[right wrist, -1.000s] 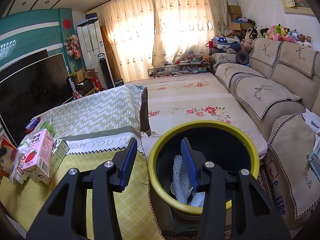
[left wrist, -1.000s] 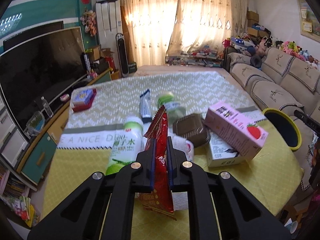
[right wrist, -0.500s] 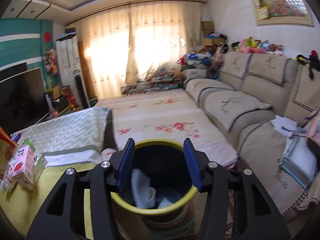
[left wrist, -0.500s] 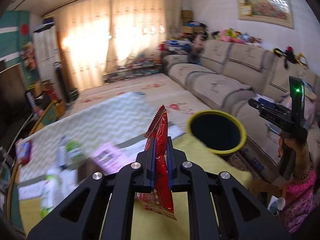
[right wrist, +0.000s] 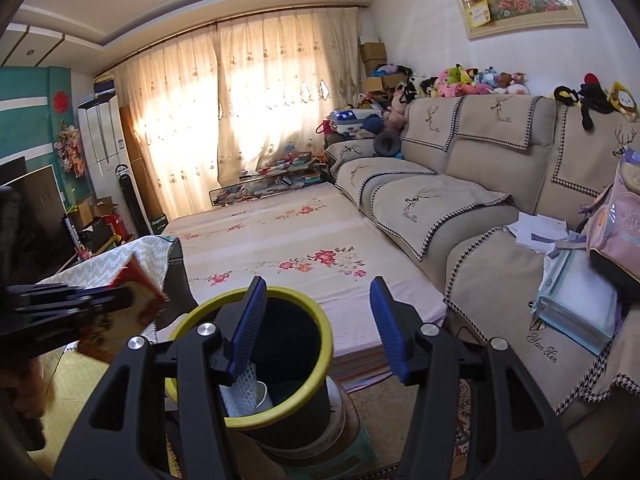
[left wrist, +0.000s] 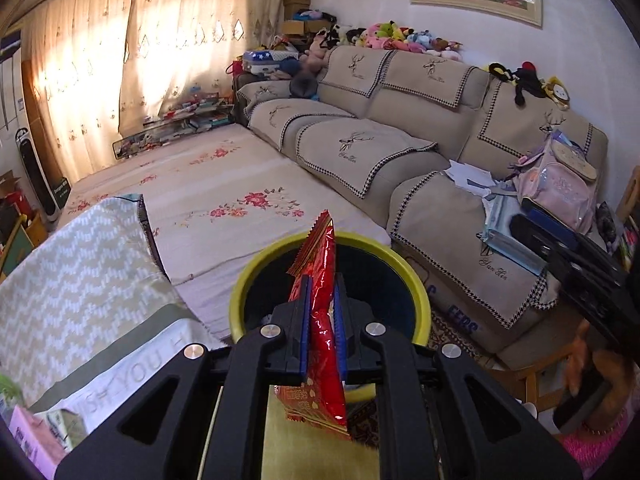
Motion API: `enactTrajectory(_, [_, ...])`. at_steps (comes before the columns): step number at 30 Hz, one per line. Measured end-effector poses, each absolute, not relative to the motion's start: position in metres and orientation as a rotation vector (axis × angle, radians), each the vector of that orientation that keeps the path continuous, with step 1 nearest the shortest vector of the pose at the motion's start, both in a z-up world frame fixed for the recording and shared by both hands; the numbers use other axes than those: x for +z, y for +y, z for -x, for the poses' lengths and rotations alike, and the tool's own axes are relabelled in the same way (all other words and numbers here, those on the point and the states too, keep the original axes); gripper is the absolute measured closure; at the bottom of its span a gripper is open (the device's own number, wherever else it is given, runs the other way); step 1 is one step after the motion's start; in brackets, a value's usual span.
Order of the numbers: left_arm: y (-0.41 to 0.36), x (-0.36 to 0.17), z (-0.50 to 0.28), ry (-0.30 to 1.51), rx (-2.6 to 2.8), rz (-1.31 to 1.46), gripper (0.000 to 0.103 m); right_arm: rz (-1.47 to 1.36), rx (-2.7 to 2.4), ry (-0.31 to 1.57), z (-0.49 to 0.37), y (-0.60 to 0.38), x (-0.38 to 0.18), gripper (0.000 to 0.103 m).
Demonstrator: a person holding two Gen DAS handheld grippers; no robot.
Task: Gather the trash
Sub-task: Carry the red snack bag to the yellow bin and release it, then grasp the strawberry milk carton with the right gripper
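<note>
The left gripper (left wrist: 320, 322) has swung away from the littered table and now faces the round dark waste bin with the yellow rim (left wrist: 240, 300), which lies directly ahead of and below its fingertips; a second ago the same view looked across the table at bottles and cartons. Its jaws are all but closed and pinch a crinkled red foil snack wrapper (left wrist: 324, 320) edge-on between the blue pads, the wrapper's serrated top standing above the fingertips and its printed lower end hanging beneath them. From the right wrist view the wrapper (right wrist: 138, 292) appears to the left of the bin, near its rim but, as far as can be judged, not yet over the opening. The right gripper (right wrist: 318, 326) holds nothing: its jaws have just been opening and now stand about half apart, with only the bin (right wrist: 320, 320) and the flowered floor mat (right wrist: 280, 236) visible between them. Inside the bin a white mesh sleeve (right wrist: 244, 390) and a white cup are already lying. Assessment: the wrapper is in transit and nearly delivered; what remains is to bring it over the mouth of the bin and release. A pink carton (left wrist: 28, 440) at the lower left of the left gripper indicates further trash awaiting collection
</note>
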State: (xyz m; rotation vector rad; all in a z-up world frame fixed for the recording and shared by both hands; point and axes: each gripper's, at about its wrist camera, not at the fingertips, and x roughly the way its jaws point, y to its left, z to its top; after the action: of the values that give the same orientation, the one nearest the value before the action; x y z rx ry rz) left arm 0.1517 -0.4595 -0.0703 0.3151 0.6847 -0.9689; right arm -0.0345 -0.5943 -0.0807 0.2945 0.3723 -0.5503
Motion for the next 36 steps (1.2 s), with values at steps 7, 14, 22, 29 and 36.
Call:
enactTrajectory(7, [-0.489,-0.092,-0.184,0.721,-0.921,-0.259,0.050,-0.306,-0.562,0.382,0.033,-0.600,-0.087,0.049])
enactTrajectory(14, [-0.440,-0.050,-0.164,0.592,-0.854,-0.206,0.039,-0.299,-0.522,0.398,0.022,-0.590,-0.090,0.048])
enactTrajectory(22, [-0.326,0.001,-0.129,0.489,-0.705,-0.120,0.026,-0.255,-0.408,0.439,-0.006,-0.549,-0.092,0.046])
enactTrajectory(29, [-0.201,0.019,-0.108,0.445,-0.486,-0.051,0.011,-0.195,-0.158,0.480,-0.045,-0.471,-0.093,0.046])
enactTrajectory(36, [-0.103,0.009,-0.087,0.451,-0.295,0.006,0.009,-0.162,0.182,0.494,-0.073,-0.378,-0.089,0.044])
